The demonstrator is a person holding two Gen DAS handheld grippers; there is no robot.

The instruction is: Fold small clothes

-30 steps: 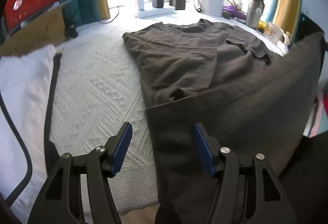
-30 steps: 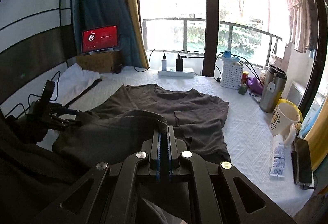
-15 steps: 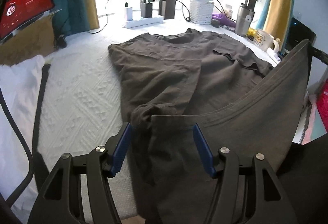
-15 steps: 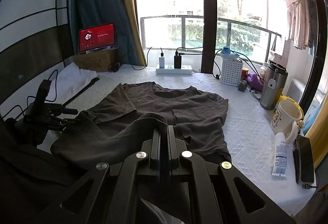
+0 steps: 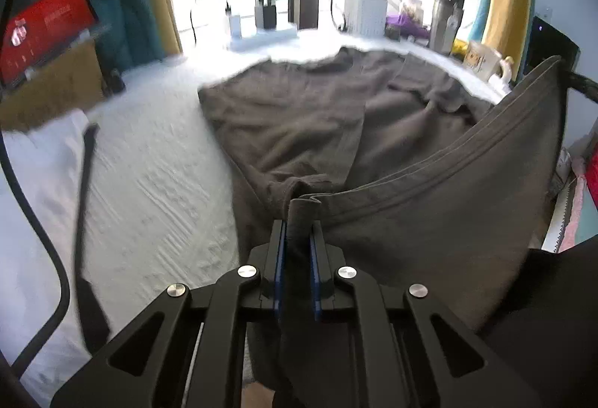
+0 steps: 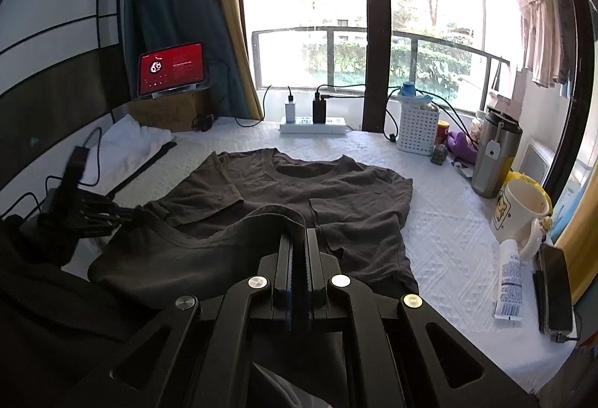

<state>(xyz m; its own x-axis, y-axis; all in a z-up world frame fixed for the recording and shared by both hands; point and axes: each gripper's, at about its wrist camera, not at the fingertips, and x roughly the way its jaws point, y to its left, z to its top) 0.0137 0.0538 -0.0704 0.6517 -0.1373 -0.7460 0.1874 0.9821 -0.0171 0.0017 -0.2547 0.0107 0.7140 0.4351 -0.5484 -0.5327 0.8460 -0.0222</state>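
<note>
Left gripper (image 5: 298,221): I had just closed its jaws, and the blue pads pinched a bunched corner of the T-shirt's hem; a strip of cloth ran down between them.
Right gripper (image 6: 298,240): I saw its fingers pressed together on the other hem corner, with grey fabric curling over the tips.
T-shirt (image 6: 299,191): dark grey, it lay on the white quilted cover (image 6: 441,236). Collar and shoulders were flat toward the window. The lower edge was lifted off the cover and stretched between my two grippers.
Sleeves: both looked folded inward over the body.
Hem in the left wrist view: it rose as a taut band toward the upper right, where the right gripper held it at the frame's edge.
Left gripper in the right wrist view (image 6: 123,212): it sat at the far left, at the shirt's corner.
Right of the shirt: a mug (image 6: 519,210), a tube (image 6: 510,284) and a phone (image 6: 557,292) were on the cover, well apart from the cloth.
Far side: a power strip (image 6: 312,126) and a white basket (image 6: 416,129) stood by the window.
Far left: a red tablet screen (image 6: 172,70) stood on a cardboard box.
</note>
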